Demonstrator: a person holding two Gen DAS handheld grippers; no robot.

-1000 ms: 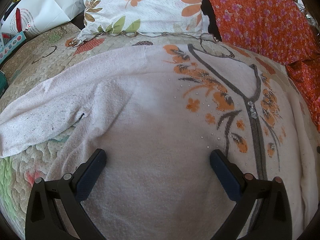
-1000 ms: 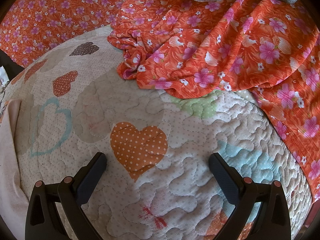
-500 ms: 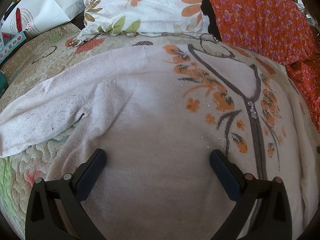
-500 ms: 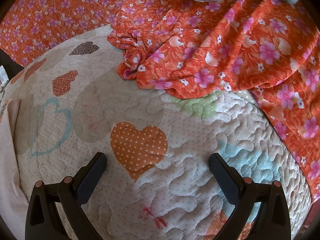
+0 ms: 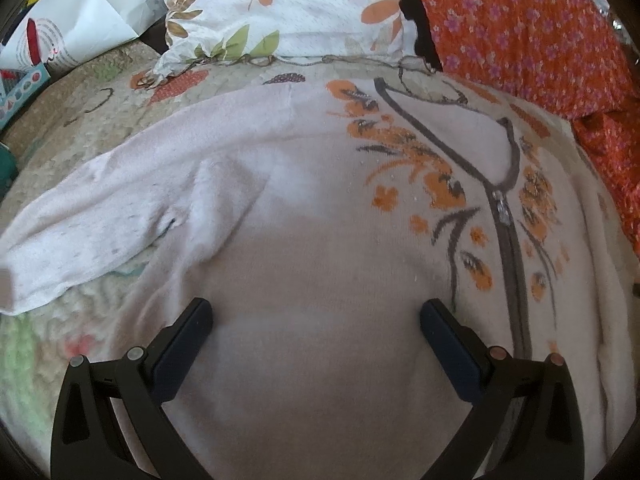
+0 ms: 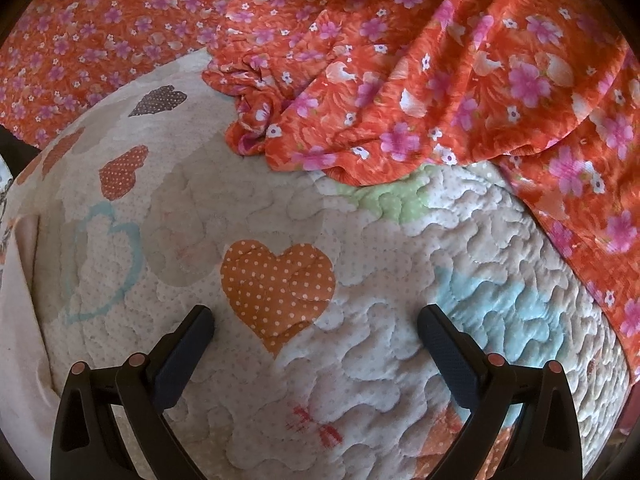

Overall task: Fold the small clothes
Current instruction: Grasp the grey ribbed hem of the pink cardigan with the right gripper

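Left wrist: nothing moved; both tongs [image 5: 316,320] [image 6: 316,320] still gape over cardigan [image 5: 320,208], quilt [image 6: 360,360]

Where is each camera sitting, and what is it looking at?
Left wrist: sits on the left gripper, looks forward and down at the pale cardigan spread on the quilt; its two open fingers show.
Right wrist: sits on the right gripper, looks at the heart quilt and orange flowered cloth; its two open fingers show.
Shared: the quilt, the orange flowered fabric and, at the right view's left edge, the cardigan.
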